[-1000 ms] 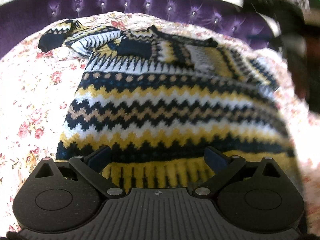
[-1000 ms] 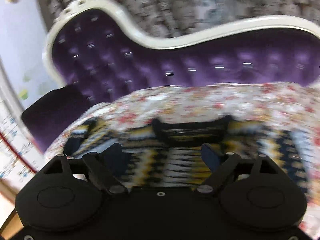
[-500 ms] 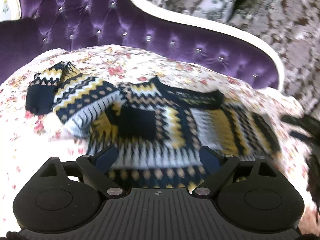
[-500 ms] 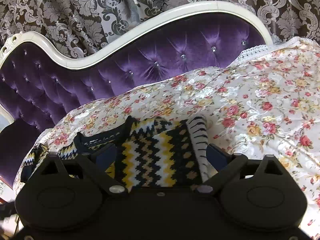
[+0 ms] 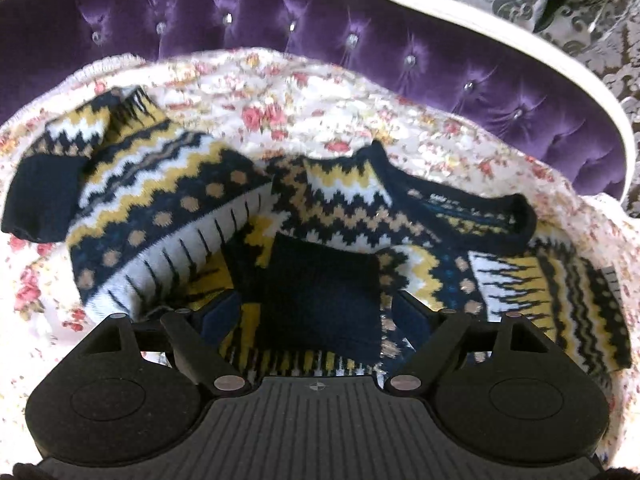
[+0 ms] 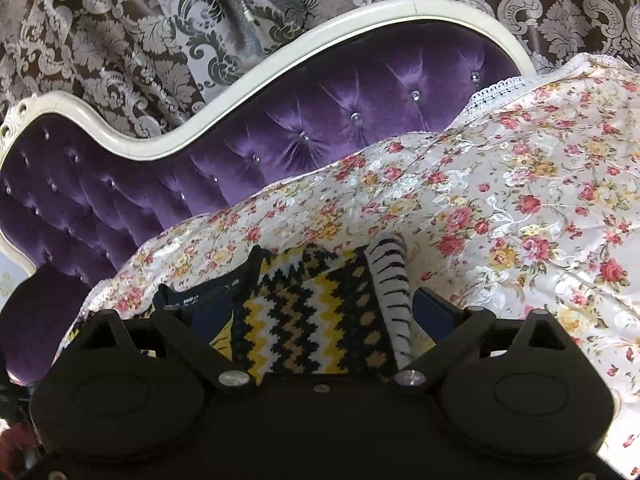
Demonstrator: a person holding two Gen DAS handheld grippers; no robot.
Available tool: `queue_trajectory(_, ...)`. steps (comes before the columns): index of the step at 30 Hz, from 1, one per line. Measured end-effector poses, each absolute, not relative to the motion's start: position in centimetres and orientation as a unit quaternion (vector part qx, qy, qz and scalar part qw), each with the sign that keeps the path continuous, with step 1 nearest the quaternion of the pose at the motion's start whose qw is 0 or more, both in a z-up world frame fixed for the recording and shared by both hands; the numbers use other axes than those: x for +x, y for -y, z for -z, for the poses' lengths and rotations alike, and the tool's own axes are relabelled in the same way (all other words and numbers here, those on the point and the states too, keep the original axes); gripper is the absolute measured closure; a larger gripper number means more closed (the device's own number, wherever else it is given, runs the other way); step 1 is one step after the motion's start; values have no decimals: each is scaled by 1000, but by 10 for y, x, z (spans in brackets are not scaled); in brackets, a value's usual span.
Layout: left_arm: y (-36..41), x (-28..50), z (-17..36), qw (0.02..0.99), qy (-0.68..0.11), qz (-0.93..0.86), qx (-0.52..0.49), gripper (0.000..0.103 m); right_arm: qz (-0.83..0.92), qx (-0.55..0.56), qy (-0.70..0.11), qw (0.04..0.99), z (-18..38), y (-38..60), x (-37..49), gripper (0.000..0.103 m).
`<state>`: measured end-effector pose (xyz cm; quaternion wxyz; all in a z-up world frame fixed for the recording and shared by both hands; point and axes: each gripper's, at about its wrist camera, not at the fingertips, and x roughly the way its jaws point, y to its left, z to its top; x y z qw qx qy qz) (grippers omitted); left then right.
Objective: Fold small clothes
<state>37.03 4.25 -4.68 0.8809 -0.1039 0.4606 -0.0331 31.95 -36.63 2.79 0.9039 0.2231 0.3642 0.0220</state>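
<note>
On the flowered bedspread (image 5: 320, 92) lay the sweater (image 5: 344, 208), a thick zigzag knit in navy, yellow and white, its right sleeve already folded across the chest with the dark cuff (image 5: 320, 292) resting near the middle, while the left sleeve (image 5: 132, 192) sprawled outward with its own cuff bent under. It looked soft, bulky and fairly light, likely to sag and slide on the glossy cover, so a firm pinch at a cuff or at the ribbed neckline (image 5: 472, 216) seemed the safest hold. Over the folded cuff hovered the left gripper (image 5: 318, 320), fingers spread wide and holding nothing. Above the folded shoulder edge (image 6: 316, 312) hung the right gripper (image 6: 324, 316), fingers likewise apart and empty. Behind the bedspread rose a tufted purple headboard (image 6: 280, 128) with a cream frame, and patterned curtains (image 6: 120, 32) beyond.
</note>
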Motion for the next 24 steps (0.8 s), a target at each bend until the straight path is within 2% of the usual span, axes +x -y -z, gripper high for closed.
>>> queue_trajectory(1, -41, 371, 49, 882, -460, 33, -100, 21, -21, 225, -364, 904, -28, 368, 319, 5)
queue_trajectory(2, -39, 371, 48, 884, -458, 33, -92, 27, -20, 226, -364, 903, -28, 368, 318, 5)
queue_trajectory(3, -37, 371, 47, 885, -456, 35, -86, 42, -19, 227, -364, 903, -28, 369, 318, 5)
queue_trajectory(4, -36, 372, 47, 885, -456, 36, -84, 50, -20, 228, -364, 903, -28, 370, 317, 5)
queue_trajectory(6, -35, 371, 46, 888, -452, 26, -83, 81, -20, 229, -363, 903, -28, 370, 318, 5)
queue_trajectory(8, -34, 369, 45, 893, -440, 35, -87, 90, -20, 231, -366, 902, -28, 371, 318, 5)
queue_trajectory(9, -34, 367, 43, 897, -432, 36, -90, 93, -20, 232, -367, 901, -27, 371, 319, 5)
queue_trajectory(18, -50, 337, -26, 940, -328, 32, -88, 93, 5, 249, -369, 896, -23, 388, 317, 5)
queue_trajectory(24, -67, 353, -8, 929, -362, 5, -82, 93, -1, 226, -394, 891, -15, 377, 322, 5)
